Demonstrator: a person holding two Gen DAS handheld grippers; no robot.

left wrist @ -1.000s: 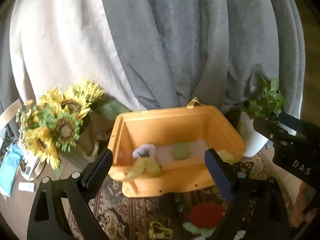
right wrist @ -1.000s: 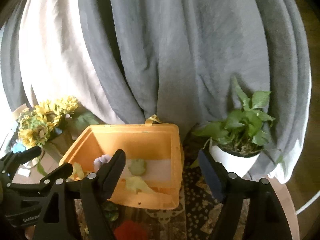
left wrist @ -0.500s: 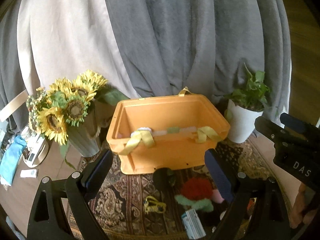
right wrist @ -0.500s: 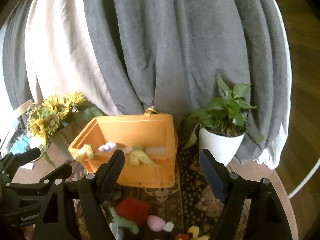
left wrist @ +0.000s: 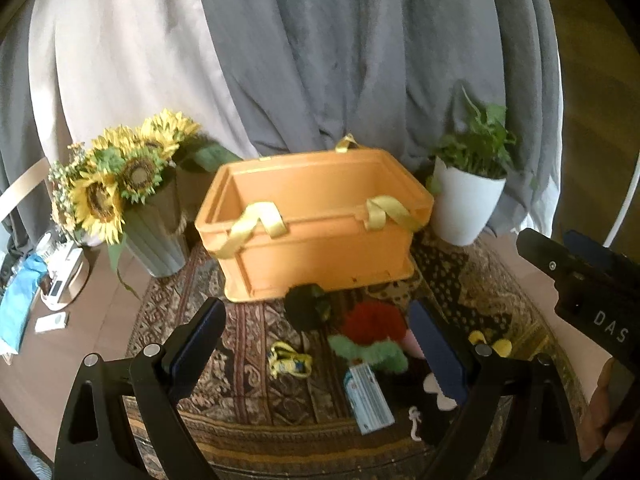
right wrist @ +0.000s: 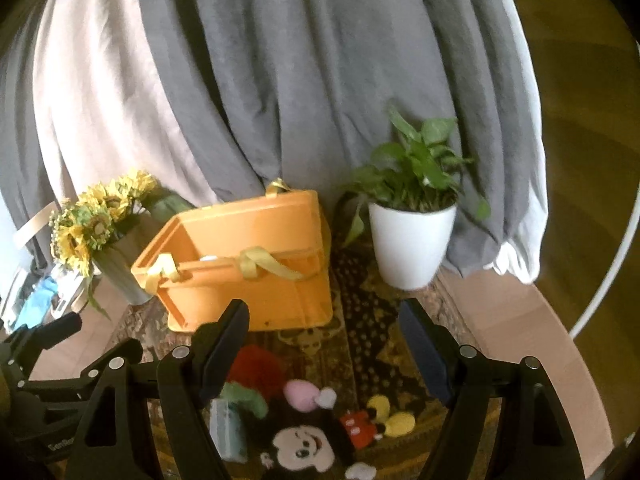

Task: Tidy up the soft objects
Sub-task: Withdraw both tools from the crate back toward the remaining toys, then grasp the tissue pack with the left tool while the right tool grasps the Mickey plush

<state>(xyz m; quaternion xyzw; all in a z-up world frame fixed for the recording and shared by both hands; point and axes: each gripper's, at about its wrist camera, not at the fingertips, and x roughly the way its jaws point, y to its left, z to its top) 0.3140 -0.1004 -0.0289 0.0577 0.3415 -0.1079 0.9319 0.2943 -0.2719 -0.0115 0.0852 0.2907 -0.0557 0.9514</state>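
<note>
On the far left edge of the round table (left wrist: 100, 344) lie a blue cloth (left wrist: 18, 300) and small white items. Just to their right, at the left edge of the patterned rug (left wrist: 248, 344), stands a ribbed vase of sunflowers (left wrist: 116, 176). An orange bin (left wrist: 316, 232) sits upright at the rug's back middle, two yellow ribbons (left wrist: 256, 224) draped over its near rim; a pale item shows inside it in the right wrist view, too small to name.

The left gripper (left wrist: 316, 344) hangs above the rug's near edge with its jaws wide apart and nothing between the pads. Below its gap lie a small yellow toy (left wrist: 290, 362), a dark round plush (left wrist: 306, 306) touching the bin's front wall, a red fuzzy plush (left wrist: 374, 320) with a green fuzzy piece (left wrist: 370, 354) against it, and a blue-and-white packet (left wrist: 368, 398).

The right gripper (right wrist: 324, 348) hovers over the same pile, jaws moderately apart and empty. Beneath it, at the rug's near edge, rests a mouse plush (right wrist: 302, 450) face up, with red shorts and yellow shoes, and a pink-and-white soft piece (right wrist: 308, 394) just behind its head.

At the rug's back right corner stands a white pot with a green plant (right wrist: 412, 240), close to the bin but apart from it. Grey and cream drapes (right wrist: 280, 80) hang behind everything.
</note>
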